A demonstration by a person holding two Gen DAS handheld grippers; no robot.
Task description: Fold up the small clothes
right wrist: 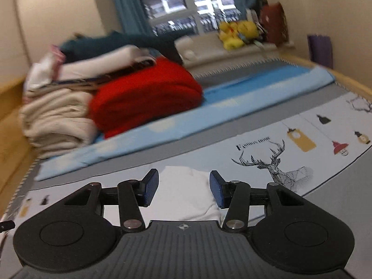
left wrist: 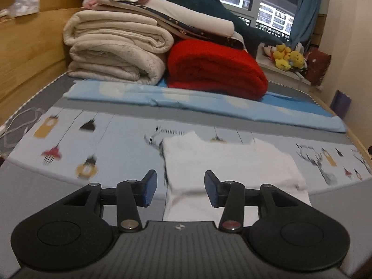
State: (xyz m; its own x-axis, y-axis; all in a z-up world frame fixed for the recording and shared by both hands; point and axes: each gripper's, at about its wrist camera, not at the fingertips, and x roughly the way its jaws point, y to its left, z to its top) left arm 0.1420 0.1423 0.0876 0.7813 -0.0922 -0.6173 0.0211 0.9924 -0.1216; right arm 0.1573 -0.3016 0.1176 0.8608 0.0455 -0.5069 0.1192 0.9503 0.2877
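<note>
White garment [left wrist: 232, 162] lying flat on a printed sheet [left wrist: 116, 144].

Above the garment, the left gripper [left wrist: 181, 189] and right gripper [right wrist: 184, 189] hover with jaws apart, holding nothing. Beyond the garment sit a red blanket [left wrist: 214, 67] and cream blankets [left wrist: 111, 48] (stacked).

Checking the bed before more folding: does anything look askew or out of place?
The bedding pile on the cream blanket and red blanket slopes, untidy. The white garment lies flat.
</note>
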